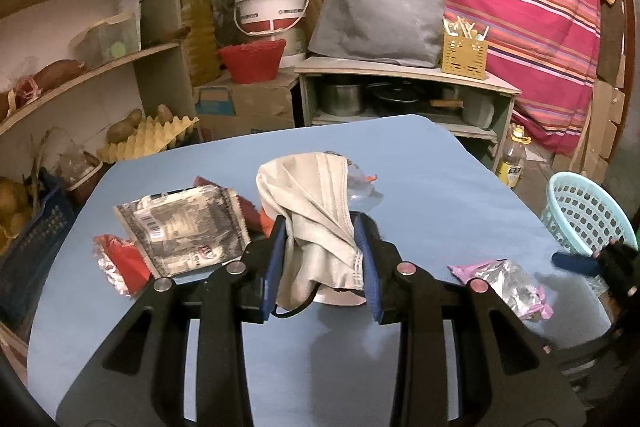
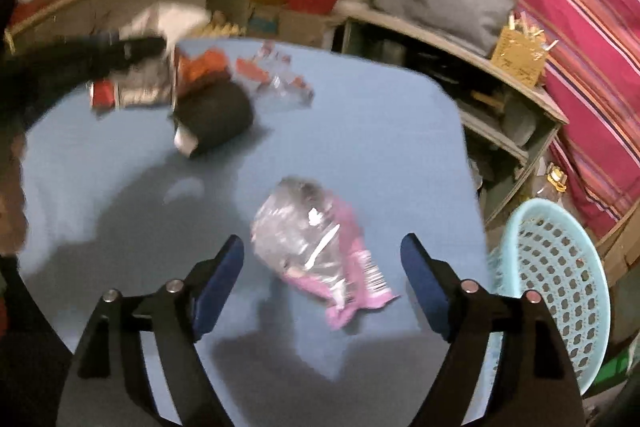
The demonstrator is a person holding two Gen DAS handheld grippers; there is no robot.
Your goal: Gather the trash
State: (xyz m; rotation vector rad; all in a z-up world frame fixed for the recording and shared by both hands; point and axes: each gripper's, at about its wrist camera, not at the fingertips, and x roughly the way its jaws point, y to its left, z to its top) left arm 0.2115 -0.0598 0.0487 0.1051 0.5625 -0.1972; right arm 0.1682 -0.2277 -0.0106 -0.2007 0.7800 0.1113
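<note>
L wrist view: nearest the lens, the left gripper (image 1: 322,247) has both blue pads pressed onto a crumpled white face mask (image 1: 316,211). Mask is clamped mid-body, lifted clear of the blue table (image 1: 420,163); its upper part stands above the pads, a black ear loop hangs below. At 9 o'clock from the gripper lies a grey printed packet (image 1: 186,231), flat on the table, w/ a red foil wrapper (image 1: 120,263) touching its lower-L corner. Clear plastic scrap (image 1: 360,183) sits at 12 o'clock, partly hidden behind the mask. At 3 o'clock: pink-and-silver wrapper (image 1: 508,283) on the table near its R edge. Beyond it, at 2 o'clock, a light-blue perforated basket (image 1: 580,211) stands off the table edge.

R wrist view (blurred): nearest the lens, the right gripper (image 2: 322,263) has jaws spread wide, nothing pinched. The pink-and-silver wrapper (image 2: 320,247) lies on the table (image 2: 380,131) between the pads, not touching either. Basket (image 2: 552,291) at 3 o'clock, just beside the table edge. At 11 o'clock: a dark rounded item (image 2: 218,115), identity unclear; the remaining trash sits behind it. The left gripper appears as a dark blur at 10 o'clock.
</note>
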